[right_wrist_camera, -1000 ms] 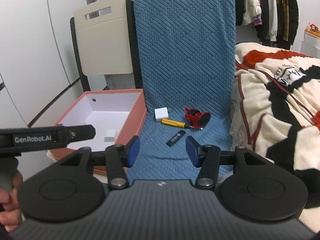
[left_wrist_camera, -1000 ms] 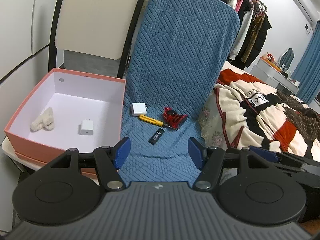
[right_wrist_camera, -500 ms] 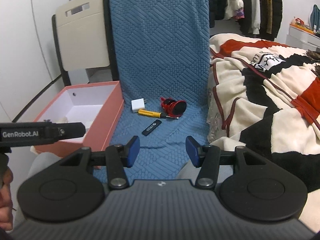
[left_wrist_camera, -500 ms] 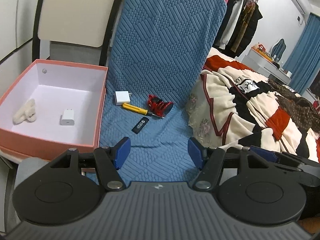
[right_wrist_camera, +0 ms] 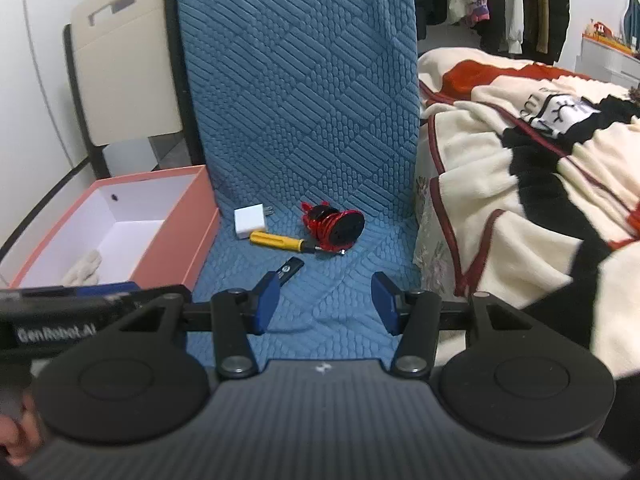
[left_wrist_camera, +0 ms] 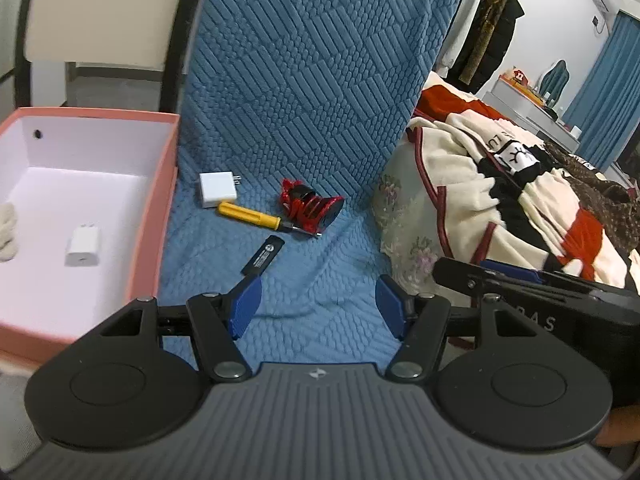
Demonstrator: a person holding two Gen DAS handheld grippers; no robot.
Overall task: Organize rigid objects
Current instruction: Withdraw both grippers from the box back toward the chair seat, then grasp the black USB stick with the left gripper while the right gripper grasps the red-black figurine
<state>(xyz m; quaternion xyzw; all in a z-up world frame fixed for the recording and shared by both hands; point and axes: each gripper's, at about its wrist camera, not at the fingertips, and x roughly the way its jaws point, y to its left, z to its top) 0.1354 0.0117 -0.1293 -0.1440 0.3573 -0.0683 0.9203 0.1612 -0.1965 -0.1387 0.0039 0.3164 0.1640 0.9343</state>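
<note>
On the blue quilted chair seat [left_wrist_camera: 304,280] lie a white charger cube [left_wrist_camera: 216,190], a yellow-handled screwdriver [left_wrist_camera: 250,216], a red and black ribbed object [left_wrist_camera: 310,208] and a black flat stick [left_wrist_camera: 262,256]. They also show in the right wrist view: charger cube [right_wrist_camera: 250,220], screwdriver [right_wrist_camera: 280,242], red object [right_wrist_camera: 336,226], black stick [right_wrist_camera: 289,269]. A pink box [left_wrist_camera: 168,200] at left holds a small white charger [left_wrist_camera: 82,246] and a cream fuzzy item [left_wrist_camera: 6,232]. My left gripper [left_wrist_camera: 318,306] and right gripper [right_wrist_camera: 326,304] are both open and empty, just short of the black stick.
A striped cream, black and red blanket [left_wrist_camera: 500,184] covers the bed to the right of the seat. A beige folding chair back [right_wrist_camera: 124,72] stands behind the box [right_wrist_camera: 192,220]. Clothes hang on a rack [right_wrist_camera: 500,0] at the back.
Both grippers have moved forward and down toward the objects on the seat, which now look larger and closer. The jaws stay open. No object has moved.
</note>
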